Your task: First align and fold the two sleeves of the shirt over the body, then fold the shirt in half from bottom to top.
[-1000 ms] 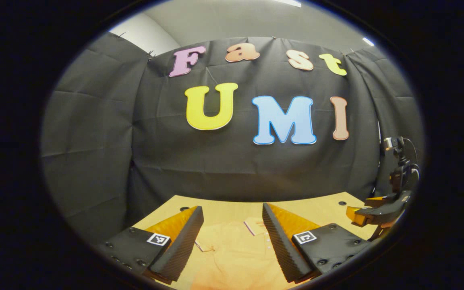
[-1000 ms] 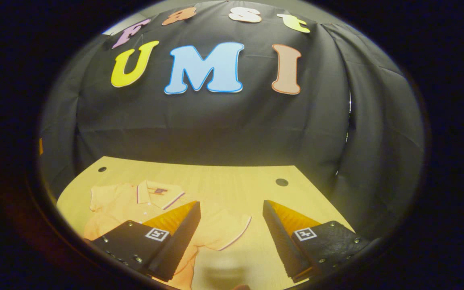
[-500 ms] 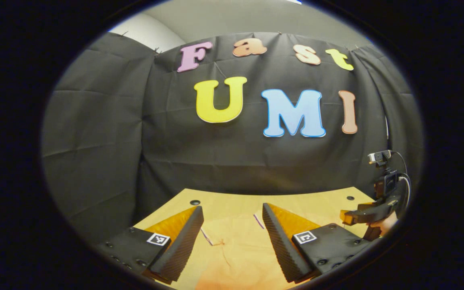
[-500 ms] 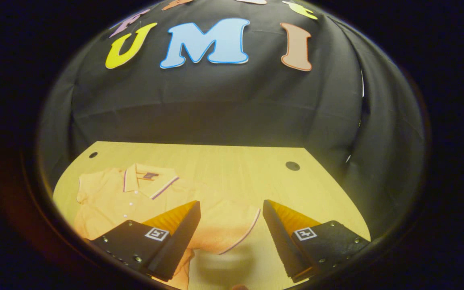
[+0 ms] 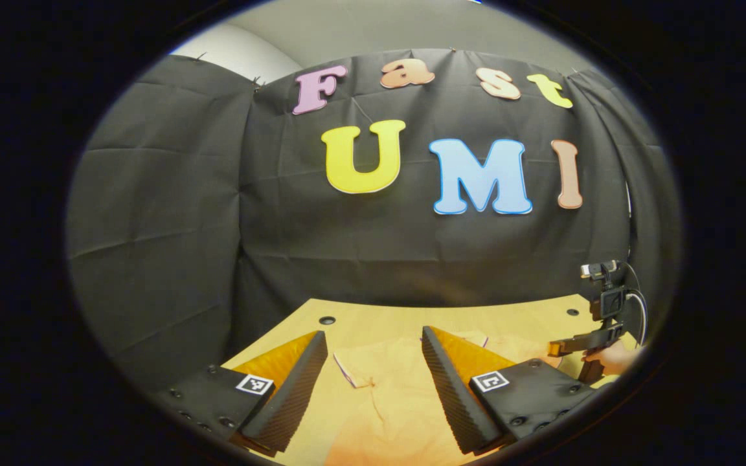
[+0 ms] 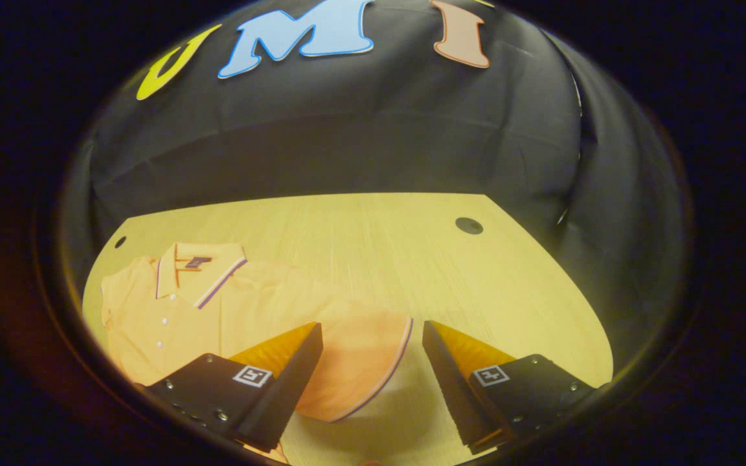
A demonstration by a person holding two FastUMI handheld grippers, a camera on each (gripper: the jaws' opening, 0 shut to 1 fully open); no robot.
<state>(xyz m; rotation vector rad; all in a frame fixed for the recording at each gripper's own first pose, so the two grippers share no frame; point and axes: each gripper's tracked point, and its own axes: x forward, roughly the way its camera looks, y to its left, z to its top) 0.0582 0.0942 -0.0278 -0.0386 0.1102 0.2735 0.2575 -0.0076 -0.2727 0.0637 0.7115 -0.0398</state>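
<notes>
An orange polo shirt (image 6: 217, 310) lies flat on the wooden table (image 6: 379, 259), collar toward the far wall. In the right gripper view its one sleeve (image 6: 360, 356), edged with a dark stripe, spreads out between my right gripper's (image 6: 372, 372) open fingers, a little below them. In the left gripper view the other sleeve (image 5: 363, 369) lies under my open left gripper (image 5: 373, 382), which hovers above the shirt (image 5: 386, 414). The right gripper (image 5: 564, 348), held by a hand (image 5: 612, 357), also appears at the far right of that view.
The table has a round cable hole near each far corner (image 6: 469, 226) (image 5: 327, 320). Black cloth walls (image 5: 217, 226) close in the back and sides. Bare table lies to the right of the shirt in the right gripper view.
Both grippers stayed open. The right one tilted down and came closer to the sleeve. The left one shifted left, so the sleeve's edge lies between its fingers.
</notes>
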